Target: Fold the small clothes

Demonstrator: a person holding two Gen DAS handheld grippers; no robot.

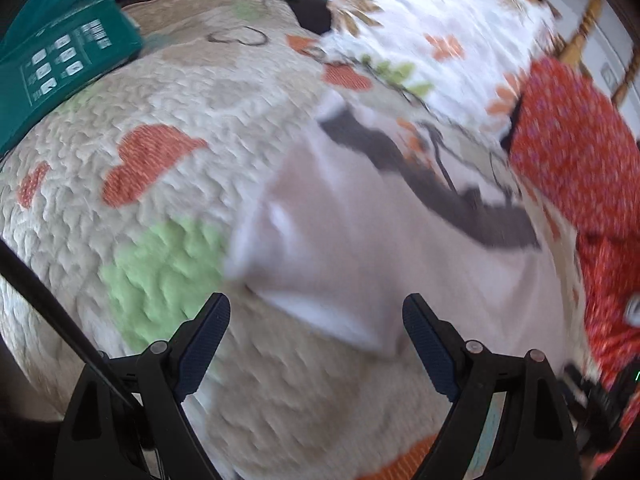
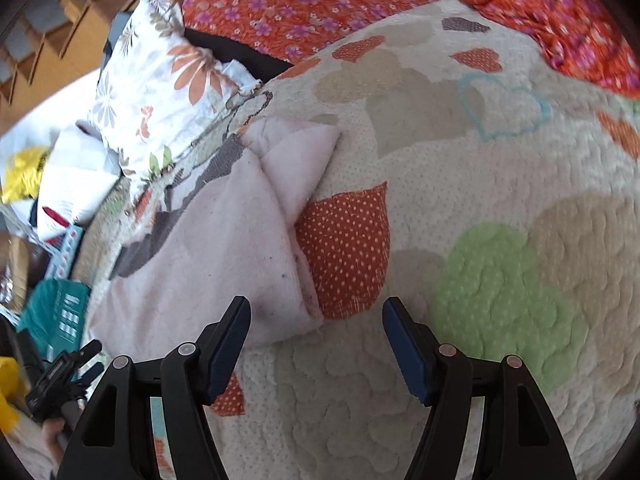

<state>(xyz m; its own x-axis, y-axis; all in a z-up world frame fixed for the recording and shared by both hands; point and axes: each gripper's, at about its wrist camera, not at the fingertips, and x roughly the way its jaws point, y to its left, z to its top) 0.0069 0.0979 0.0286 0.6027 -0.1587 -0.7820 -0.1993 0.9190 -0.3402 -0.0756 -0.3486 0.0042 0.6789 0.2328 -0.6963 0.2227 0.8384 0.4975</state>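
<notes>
Pale pink fleece garment (image 2: 224,248) lies partly folded on the quilt (image 2: 460,184), just ahead of the right gripper (image 2: 316,344) and left gripper (image 1: 316,340), both spread wide and empty. Soft, light, floppy (I'd guess): pinch a corner.

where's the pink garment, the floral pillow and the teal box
pink garment (image 2: 224,240): right wrist view, on its flat middle panel
floral pillow (image 2: 160,92): right wrist view, on its printed face
teal box (image 1: 60,60): left wrist view, on its printed top
</notes>
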